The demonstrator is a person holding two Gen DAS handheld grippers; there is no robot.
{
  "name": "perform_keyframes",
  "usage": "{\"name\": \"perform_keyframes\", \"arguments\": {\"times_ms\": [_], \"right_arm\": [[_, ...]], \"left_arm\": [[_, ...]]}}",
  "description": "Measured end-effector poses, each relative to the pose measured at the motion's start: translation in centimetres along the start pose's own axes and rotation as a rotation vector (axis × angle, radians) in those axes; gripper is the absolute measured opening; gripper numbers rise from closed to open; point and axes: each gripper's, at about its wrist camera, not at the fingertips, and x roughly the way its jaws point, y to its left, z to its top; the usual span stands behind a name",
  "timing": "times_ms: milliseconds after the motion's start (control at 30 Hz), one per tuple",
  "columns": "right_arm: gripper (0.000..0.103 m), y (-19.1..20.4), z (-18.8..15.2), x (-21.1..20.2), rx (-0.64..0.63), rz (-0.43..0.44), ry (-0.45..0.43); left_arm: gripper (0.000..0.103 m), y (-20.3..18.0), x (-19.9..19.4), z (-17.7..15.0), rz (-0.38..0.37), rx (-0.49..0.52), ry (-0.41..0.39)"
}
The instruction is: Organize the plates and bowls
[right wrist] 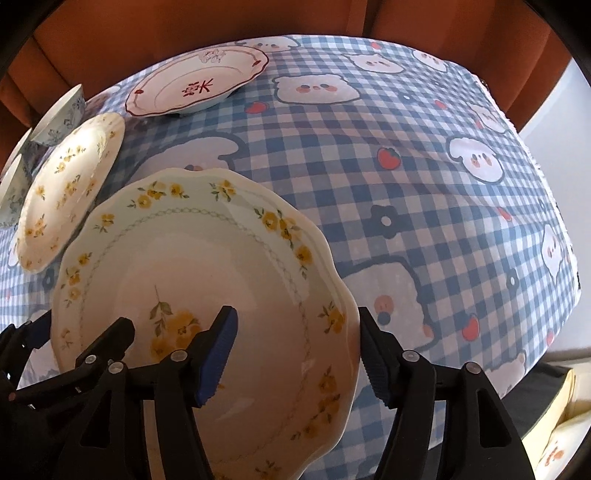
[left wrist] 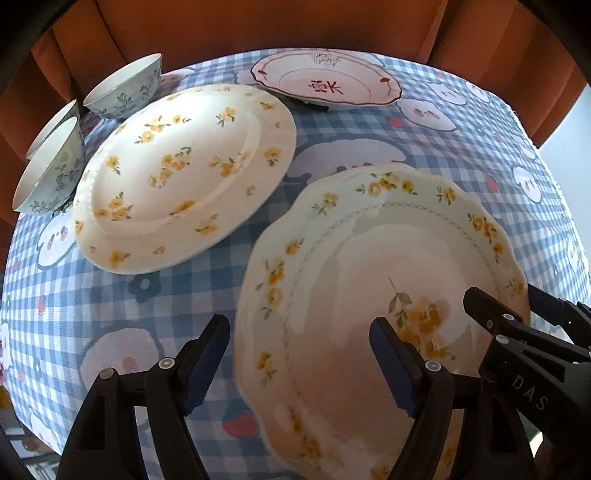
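Nothing is stacked yet: scalloped plate [left wrist: 369,295] is straddled at opposite rims by wide jaws of left gripper [left wrist: 301,363] and right gripper [right wrist: 295,354], unclamped, other plates and bowls scattered on tabletop [right wrist: 406,184].

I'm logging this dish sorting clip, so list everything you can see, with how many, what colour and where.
Scalloped plate: one, pale green and white with yellow flowers, nearest, a gripper straddling its rim on each side.
Round plate: one, white with yellow flowers, behind and to the left.
Red-trimmed plate: one, white with red characters, far side of the table.
Bowls: three, white with blue-grey floral print, far left edge.
Tablecloth: one, blue and white check with cartoon bears and strawberries, covering the table.
Chairs: orange, count unclear, behind the table.
Left gripper: black with blue pads, open.
Right gripper: black with blue pads, open.
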Motion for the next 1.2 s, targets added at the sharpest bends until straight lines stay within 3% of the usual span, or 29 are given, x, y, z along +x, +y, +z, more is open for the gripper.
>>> {"name": "perform_keyframes", "arguments": {"times_ms": [200,700,867,1200], "right_arm": [[0.08,1.3,-0.7,-2.5,0.035,-0.037,-0.066],[0.081,8.3,-1.6,-6.1,0.083,0.009,-0.153],[0.081,10.7,-0.8,-6.6,0.065,0.026,-0.169],[0.081,13.3,2.3,-5.1,0.06,0.054,-0.174]], "left_arm": [[0.087,2.6,-1.9,0.0,-0.027,-0.001,-0.03],[0.09,10.1,-5.4,-0.7,0.007,-0.006,-0.114],[0.09,12.4,-5.6,-0.2,0.045,-0.044,-0.121],[0.09,14.9,-4.0,2.3,0.052,-0.105,-0.128]]}}
